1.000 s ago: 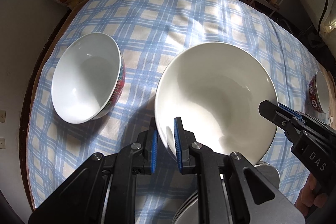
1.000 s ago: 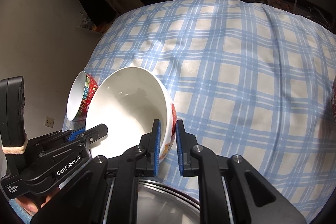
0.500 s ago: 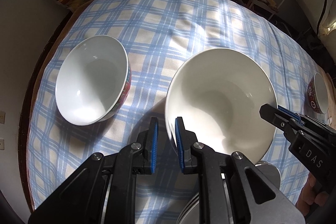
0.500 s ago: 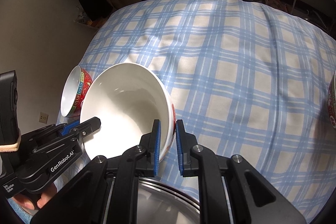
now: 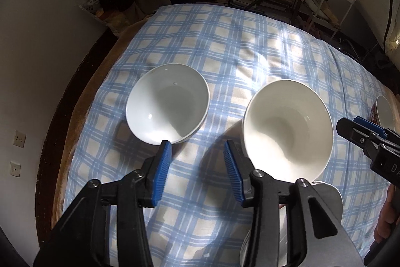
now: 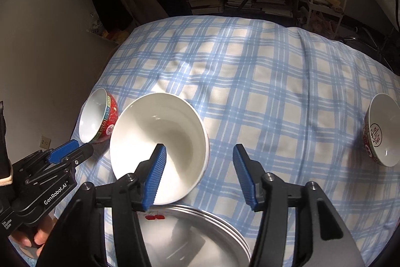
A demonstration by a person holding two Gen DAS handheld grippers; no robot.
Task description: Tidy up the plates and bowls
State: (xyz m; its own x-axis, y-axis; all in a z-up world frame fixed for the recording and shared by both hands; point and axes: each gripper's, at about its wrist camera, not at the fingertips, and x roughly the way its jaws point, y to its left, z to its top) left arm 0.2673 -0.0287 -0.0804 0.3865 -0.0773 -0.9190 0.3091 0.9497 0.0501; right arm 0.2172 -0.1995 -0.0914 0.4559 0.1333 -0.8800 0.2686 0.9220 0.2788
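Fig. Both wrist views, tabletop w/ blue plaid cloth (image 6: pixel 250 71).

Left tool (image 5: pixel 197 168): jaws wide apart, holding nothing. Right tool (image 6: pixel 200 174): likewise wide, empty.

Large white bowl (image 6: pixel 160 149) stands upright on the cloth, its near rim just beyond the right tool's left pad, which overlaps the bowl's interior in the right wrist view; whether pad and rim touch cannot be told. In the left wrist view this bowl sits just right of the left tool's right pad, not between the pads.

Medium bowl (image 5: pixel 167 103), red patterned outside, sits left of the large one, apart from it, upright, just ahead of the left tool's left pad. Small red bowl (image 6: pixel 383 133) lies well apart at the far right edge. Metal plates (image 6: pixel 200 239), stacked, lie directly below the right tool.

Handling (judgement): bowls look like glazed ceramic, i.e. stiff, fairly heavy, slippery, chip-prone. Best hold: pinch the rim wall, one pad inside, one outside. Soft cloth may let a bowl tilt on release.
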